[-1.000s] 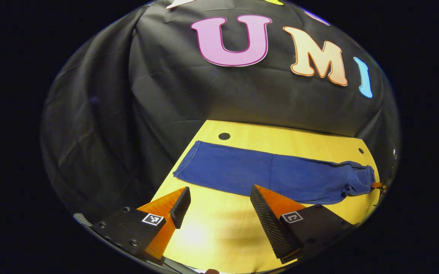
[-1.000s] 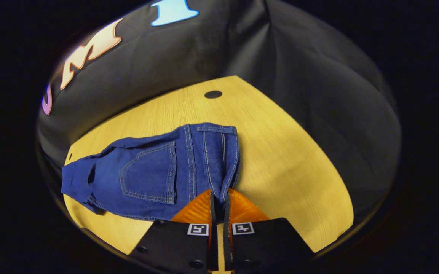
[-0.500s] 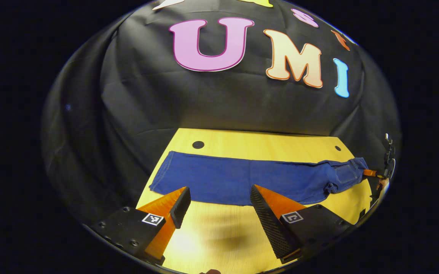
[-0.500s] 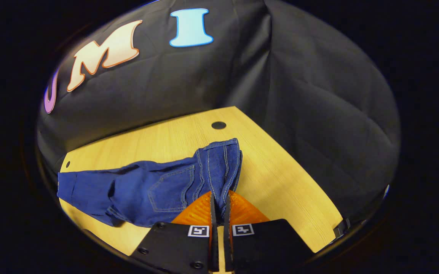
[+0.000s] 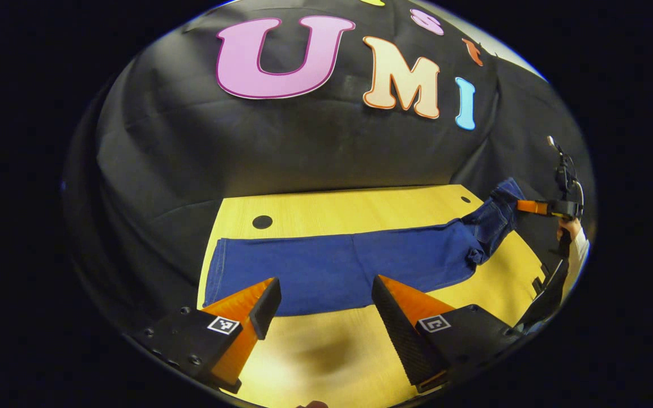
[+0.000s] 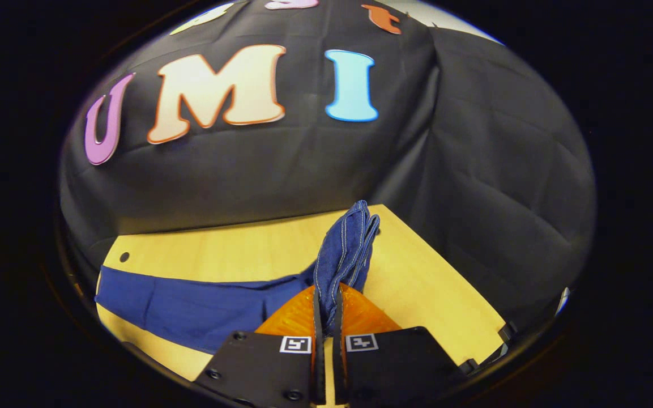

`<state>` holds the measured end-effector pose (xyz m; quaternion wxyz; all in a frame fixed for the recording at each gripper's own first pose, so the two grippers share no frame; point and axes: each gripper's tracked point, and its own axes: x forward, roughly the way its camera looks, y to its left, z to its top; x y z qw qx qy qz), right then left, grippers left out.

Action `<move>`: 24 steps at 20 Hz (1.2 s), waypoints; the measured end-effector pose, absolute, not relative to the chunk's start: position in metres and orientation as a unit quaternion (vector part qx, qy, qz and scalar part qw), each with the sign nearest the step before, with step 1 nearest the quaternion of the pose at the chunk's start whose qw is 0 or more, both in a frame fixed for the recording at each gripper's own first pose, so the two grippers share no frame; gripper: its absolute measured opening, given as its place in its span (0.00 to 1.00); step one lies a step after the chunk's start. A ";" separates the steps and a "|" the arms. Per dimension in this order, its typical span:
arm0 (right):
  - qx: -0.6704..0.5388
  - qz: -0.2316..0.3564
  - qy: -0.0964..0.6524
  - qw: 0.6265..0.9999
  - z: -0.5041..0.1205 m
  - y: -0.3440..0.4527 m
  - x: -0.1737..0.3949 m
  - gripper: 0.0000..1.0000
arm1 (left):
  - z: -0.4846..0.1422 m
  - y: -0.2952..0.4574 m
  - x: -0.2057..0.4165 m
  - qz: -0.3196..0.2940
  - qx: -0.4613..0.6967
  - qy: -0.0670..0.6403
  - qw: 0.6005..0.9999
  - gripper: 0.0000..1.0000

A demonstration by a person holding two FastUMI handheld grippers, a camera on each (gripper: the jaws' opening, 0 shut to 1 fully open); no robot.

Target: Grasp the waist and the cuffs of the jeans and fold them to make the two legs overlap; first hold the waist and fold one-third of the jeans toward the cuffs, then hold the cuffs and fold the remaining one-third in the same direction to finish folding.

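Left gripper view: jeans (image 5: pixel 337 269), blue, legs overlapped, laid on the yellow table (image 5: pixel 360 209). Long axis runs across the view from side to side; cuffs (image 5: pixel 216 277) at the left end, flat on the table near a round hole (image 5: pixel 262 221); waist (image 5: pixel 499 215) at the right end, raised off the table and tilted upward. Left gripper (image 5: pixel 323 306) at the near edge of the legs, jaws wide apart, holding nothing, above the table. Right gripper (image 5: pixel 536 207) seen far off at the right, at the waist, with a hand (image 5: pixel 568 228) and a pale sleeve (image 5: pixel 578 255) behind it.

Right gripper view: right gripper (image 6: pixel 326 309) clamped on the waist (image 6: pixel 346 255), cloth pinched between both fingers. Waist stands nearly upright and bunched; legs trail away to the left, flat on the table (image 6: pixel 417 277).

Change from half a second ago: waist higher and steeper, back pocket now folded out of sight; left gripper nearer the cuff end, jaws as wide as before.
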<state>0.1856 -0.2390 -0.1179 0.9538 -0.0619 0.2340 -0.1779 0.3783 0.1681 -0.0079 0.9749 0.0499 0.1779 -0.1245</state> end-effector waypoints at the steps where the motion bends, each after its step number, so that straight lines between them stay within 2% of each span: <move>1: -0.069 -0.169 0.234 0.955 -0.118 -0.235 0.184 0.05 | -0.009 0.173 0.380 -0.127 0.049 0.177 0.975 0.98; 2: -0.078 -0.157 0.236 0.956 -0.120 -0.234 0.181 0.07 | -0.011 0.180 0.383 -0.128 0.047 0.176 0.975 0.98; 7: -0.087 -0.096 0.247 0.960 -0.119 -0.208 0.183 0.07 | -0.033 0.217 0.393 -0.110 0.026 0.189 0.975 0.99; 11: -0.085 -0.047 0.253 0.963 -0.112 -0.153 0.181 0.07 | -0.048 0.235 0.398 -0.099 0.007 0.197 0.975 0.99; 14: -0.067 0.001 0.288 0.955 -0.136 -0.118 0.177 0.05 | -0.059 0.246 0.403 -0.090 -0.003 0.205 0.975 0.99; 17: -0.044 0.048 0.330 0.942 -0.176 -0.076 0.171 0.07 | -0.062 0.251 0.408 -0.082 -0.006 0.205 0.975 0.99; 18: -0.039 0.056 0.344 0.936 -0.185 -0.073 0.165 0.05 | -0.063 0.255 0.409 -0.077 -0.005 0.205 0.976 0.99; 21: -0.050 0.060 0.370 0.926 -0.208 -0.067 0.161 0.07 | -0.063 0.266 0.414 -0.065 -0.008 0.197 0.978 0.99; 22: -0.055 0.062 0.378 0.922 -0.213 -0.068 0.162 0.04 | -0.065 0.270 0.416 -0.059 -0.009 0.196 0.979 0.99; 24: -0.066 0.066 0.385 0.918 -0.220 -0.071 0.161 0.07 | -0.070 0.285 0.422 -0.043 -0.012 0.197 0.979 0.99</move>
